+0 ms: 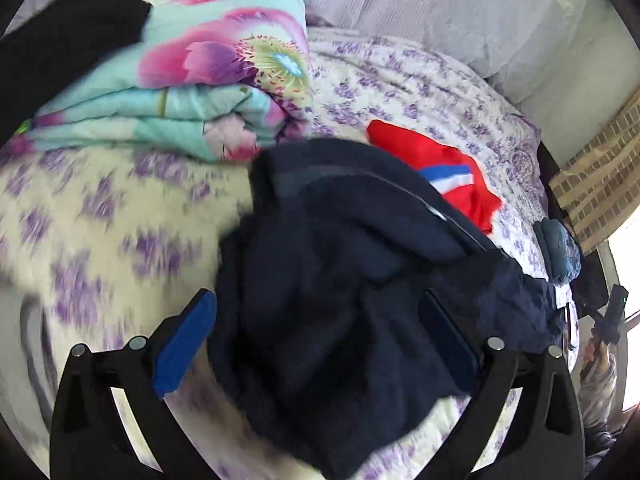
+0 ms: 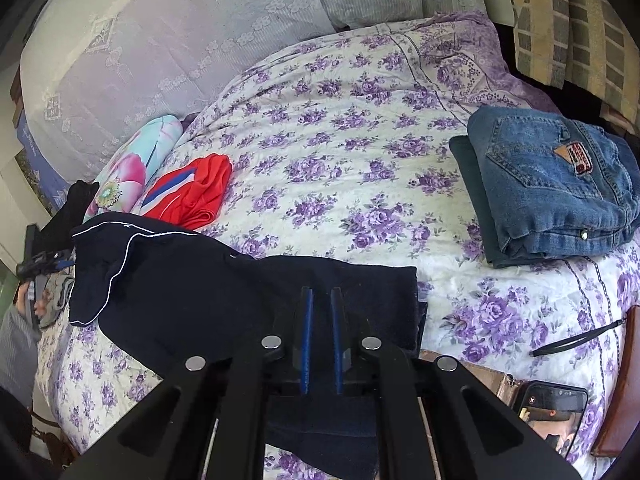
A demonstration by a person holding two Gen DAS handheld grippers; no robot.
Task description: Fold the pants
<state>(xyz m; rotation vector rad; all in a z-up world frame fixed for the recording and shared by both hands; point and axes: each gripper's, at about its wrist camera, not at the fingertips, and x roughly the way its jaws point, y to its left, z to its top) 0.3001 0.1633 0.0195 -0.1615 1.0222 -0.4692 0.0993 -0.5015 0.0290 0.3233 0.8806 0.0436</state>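
Observation:
Dark navy pants lie crumpled on a bed with a purple-flowered cover. My left gripper is open, its blue pads on either side of the bunched cloth without gripping it. In the right wrist view the navy pants, with white piping, spread across the bed's near edge. My right gripper hovers over the cloth, jaws nearly together with a narrow gap; I cannot tell if cloth is pinched.
Red shorts with blue-white stripes lie behind the pants. A folded floral quilt sits at the back left. Folded jeans stack at the right. A phone and wallet lie at the bed's near right edge.

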